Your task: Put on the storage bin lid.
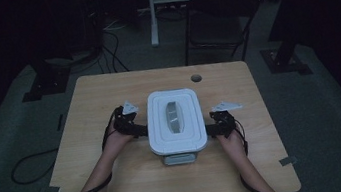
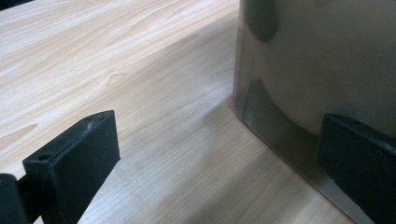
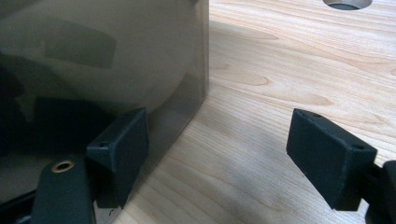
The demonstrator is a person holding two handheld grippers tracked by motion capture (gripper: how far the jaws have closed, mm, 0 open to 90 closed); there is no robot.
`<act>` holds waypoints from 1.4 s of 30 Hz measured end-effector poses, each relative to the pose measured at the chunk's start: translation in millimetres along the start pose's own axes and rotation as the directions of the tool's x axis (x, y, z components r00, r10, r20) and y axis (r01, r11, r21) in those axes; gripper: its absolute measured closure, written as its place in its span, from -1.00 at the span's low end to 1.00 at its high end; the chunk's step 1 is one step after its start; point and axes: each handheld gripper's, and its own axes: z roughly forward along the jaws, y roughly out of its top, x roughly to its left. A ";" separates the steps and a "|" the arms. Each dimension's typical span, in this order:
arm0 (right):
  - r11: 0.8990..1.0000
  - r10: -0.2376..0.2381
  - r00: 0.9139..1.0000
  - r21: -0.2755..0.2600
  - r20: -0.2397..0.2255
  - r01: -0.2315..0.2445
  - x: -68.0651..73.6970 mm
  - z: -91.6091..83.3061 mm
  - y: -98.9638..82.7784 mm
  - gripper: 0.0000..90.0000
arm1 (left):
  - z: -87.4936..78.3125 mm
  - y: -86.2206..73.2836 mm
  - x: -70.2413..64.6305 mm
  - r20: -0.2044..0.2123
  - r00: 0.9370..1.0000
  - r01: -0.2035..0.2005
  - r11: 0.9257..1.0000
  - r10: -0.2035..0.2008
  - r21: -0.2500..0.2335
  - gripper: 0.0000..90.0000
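Observation:
A rectangular container (image 1: 175,120) with a white lid and translucent grey walls stands in the middle of the wooden table (image 1: 107,94). My left gripper (image 1: 140,129) lies against its left side and is open. In the left gripper view (image 2: 219,135), one jaw is at the container wall (image 2: 317,60) and the other is over bare wood. My right gripper (image 1: 212,129) is at the container's right side, also open. In the right gripper view (image 3: 217,130), one jaw sits by the wall (image 3: 93,51) and the other stands wide over the table. Nothing is between either pair of jaws.
A round cable hole (image 1: 196,78) sits in the table behind the container. A grey latch (image 1: 180,158) sticks out at the container's near end. A dark chair (image 1: 219,23) and floor cables (image 1: 32,168) lie beyond the table edges.

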 end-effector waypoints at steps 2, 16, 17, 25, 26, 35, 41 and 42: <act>1.000 0.001 1.000 0.002 -0.002 -0.001 0.0 0.4 0.4 -0.55 | 0.2 0.9 1.1 0.000 1.000 -0.001 1.000 0.001 0.001 -0.99; 0.997 0.035 0.995 -0.073 0.091 -0.028 -17.5 10.7 15.1 -0.74 | -13.5 0.8 13.6 0.006 0.999 0.053 0.991 -0.052 -0.120 -0.99; 0.997 0.038 0.995 -0.077 0.095 -0.030 -19.0 10.6 16.5 -0.74 | -15.0 1.6 14.9 0.007 0.998 0.057 0.991 -0.057 -0.120 -0.99; 0.995 0.057 0.994 -0.088 0.091 -0.049 -27.3 8.9 21.2 -0.74 | -21.4 2.2 19.7 0.003 0.997 0.079 0.989 -0.079 -0.126 -0.99; 0.995 0.058 0.994 -0.090 0.095 -0.050 -27.8 8.1 21.1 -0.74 | -22.7 2.2 20.2 -0.001 0.996 0.084 0.988 -0.085 -0.129 -0.99; 0.993 0.073 0.988 -0.101 0.136 -0.059 -35.5 -2.4 17.1 -0.74 | -34.0 -2.8 23.6 -0.015 0.995 0.096 0.985 -0.099 -0.141 -0.99; 0.993 0.075 0.979 -0.105 0.191 -0.056 -42.0 -11.1 13.5 -0.74 | -40.8 -12.4 31.5 -0.044 0.992 0.112 0.984 -0.119 -0.139 -0.99; 0.992 0.079 0.976 -0.110 0.205 -0.058 -43.0 -12.7 12.2 -0.74 | -42.4 -14.6 33.5 -0.050 0.991 0.120 0.983 -0.128 -0.138 -0.99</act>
